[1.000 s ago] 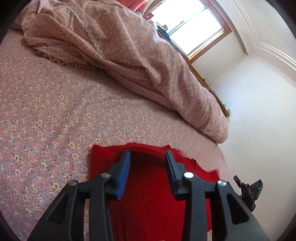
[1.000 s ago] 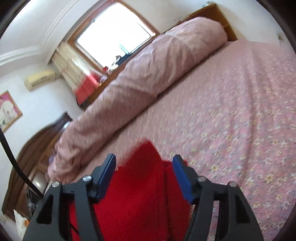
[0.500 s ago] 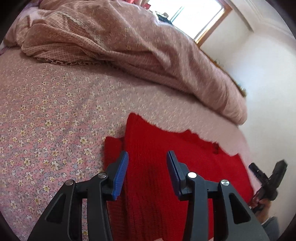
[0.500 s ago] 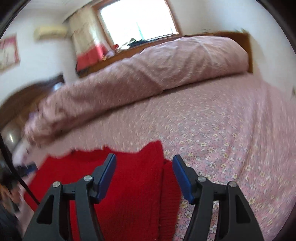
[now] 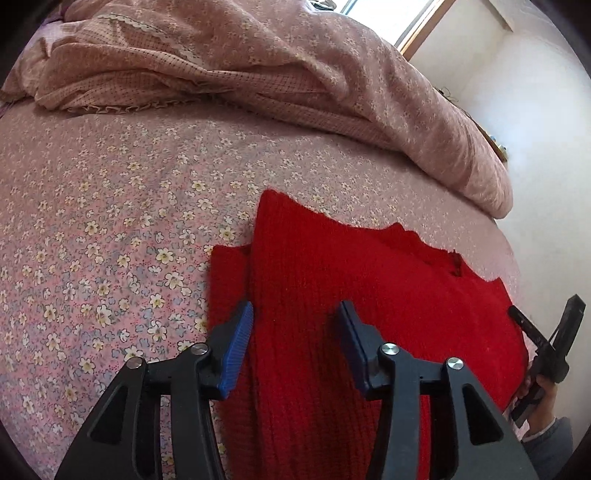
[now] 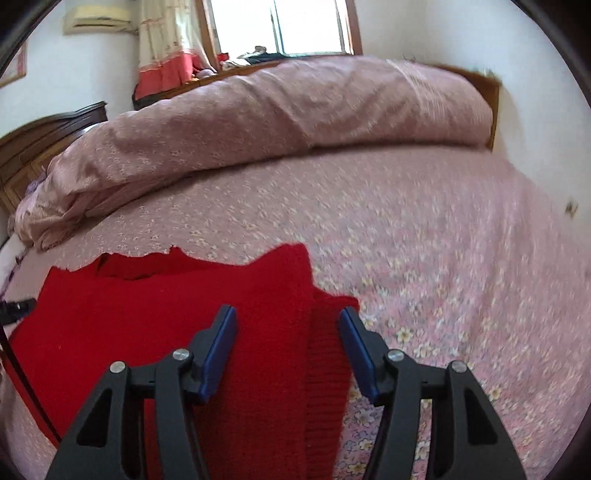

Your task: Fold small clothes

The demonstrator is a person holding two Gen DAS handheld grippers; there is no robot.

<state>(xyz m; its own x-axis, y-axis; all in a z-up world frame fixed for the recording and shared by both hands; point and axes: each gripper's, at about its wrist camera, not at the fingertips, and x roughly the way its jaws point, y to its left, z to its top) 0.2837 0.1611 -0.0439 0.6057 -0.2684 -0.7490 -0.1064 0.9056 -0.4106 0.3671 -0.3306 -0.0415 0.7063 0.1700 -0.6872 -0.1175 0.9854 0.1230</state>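
A red knitted sweater (image 5: 332,288) lies flat on the pink flowered bedsheet (image 5: 110,221). A sleeve is folded in along each side. My left gripper (image 5: 295,328) is open and empty, hovering over the sweater's left part. My right gripper (image 6: 288,332) is open and empty over the sweater's (image 6: 166,314) right side, above the folded sleeve edge. The right gripper also shows in the left wrist view (image 5: 546,350), held in a hand at the sweater's far right edge.
A rolled pink quilt (image 5: 295,81) lies along the back of the bed, also in the right wrist view (image 6: 295,110). A window (image 6: 280,26), a curtain and a wooden headboard (image 6: 44,140) stand behind. White wall is at the right in the left wrist view.
Both grippers have pulled back and up from the sweater. It now lies flat on the sheet and more of it shows. Both stay open.
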